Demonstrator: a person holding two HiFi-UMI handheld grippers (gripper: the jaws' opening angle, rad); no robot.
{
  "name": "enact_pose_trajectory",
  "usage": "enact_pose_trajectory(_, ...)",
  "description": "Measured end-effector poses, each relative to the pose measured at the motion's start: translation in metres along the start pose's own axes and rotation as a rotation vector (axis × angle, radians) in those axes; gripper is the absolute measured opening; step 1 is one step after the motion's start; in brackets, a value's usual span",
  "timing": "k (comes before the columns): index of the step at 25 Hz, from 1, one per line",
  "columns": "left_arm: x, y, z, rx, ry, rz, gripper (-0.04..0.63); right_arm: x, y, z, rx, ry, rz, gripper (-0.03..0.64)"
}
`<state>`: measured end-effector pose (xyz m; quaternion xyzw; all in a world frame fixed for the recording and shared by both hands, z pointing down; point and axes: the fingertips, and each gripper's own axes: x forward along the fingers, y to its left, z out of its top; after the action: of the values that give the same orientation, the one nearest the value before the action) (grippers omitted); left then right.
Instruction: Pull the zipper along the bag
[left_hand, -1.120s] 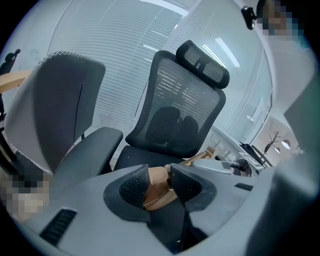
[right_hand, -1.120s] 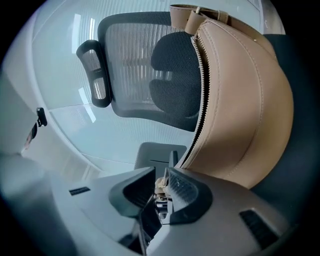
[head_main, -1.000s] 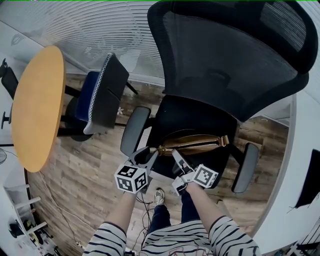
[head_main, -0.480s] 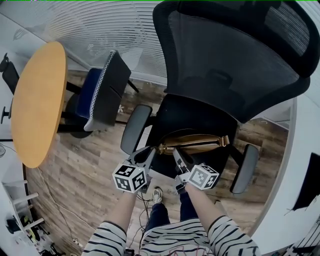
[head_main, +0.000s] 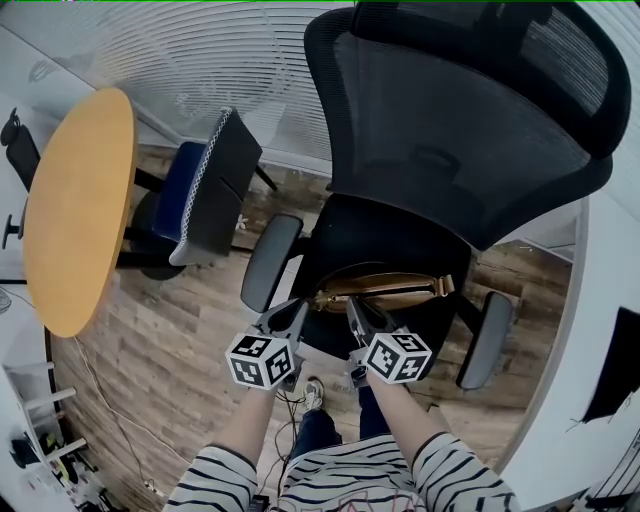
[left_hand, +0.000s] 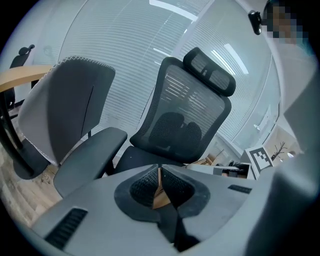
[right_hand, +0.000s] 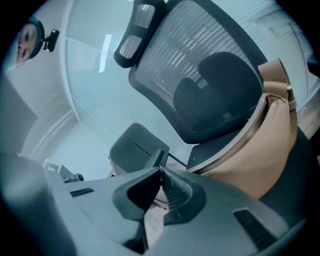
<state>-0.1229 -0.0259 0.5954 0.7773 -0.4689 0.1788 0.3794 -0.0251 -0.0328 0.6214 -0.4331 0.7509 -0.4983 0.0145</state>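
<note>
Grey jaws of the left gripper (left_hand: 159, 172) have just been closing and pinch a tan edge of the bag (head_main: 385, 288); the right gripper (right_hand: 160, 176), just beside it, is clenched on the bag's near end, where the open zipper (right_hand: 235, 142) begins; the bag lies across the seat of the black office chair (head_main: 400, 230) — mesh back rising behind.

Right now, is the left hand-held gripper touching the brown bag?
Touching. The left gripper view shows the left hand-held gripper: its jaws have just been closing and pinch the bag.
</note>
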Motion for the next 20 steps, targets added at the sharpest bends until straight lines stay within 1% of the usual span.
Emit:
enact_pose_trajectory(5,0.000,-0.002,0.000,0.031,0.018,0.028,0.041,-0.001,-0.007,-0.001,-0.090,0.040,-0.060,0.037)
enact_pose_trajectory(8,0.000,-0.002,0.001,0.025,0.021,0.041,0.041,0.001,-0.015,-0.003,-0.126,0.067,-0.109,0.037)
enact_pose_trajectory(14,-0.001,-0.001,0.000,0.008,0.021,0.059,0.041,0.001,-0.022,-0.001,-0.162,0.087,-0.154,0.037)
enact_pose_trajectory(20,0.000,0.000,0.001,0.009,0.020,0.072,0.041,-0.005,-0.029,0.003,-0.184,0.086,-0.192,0.037)
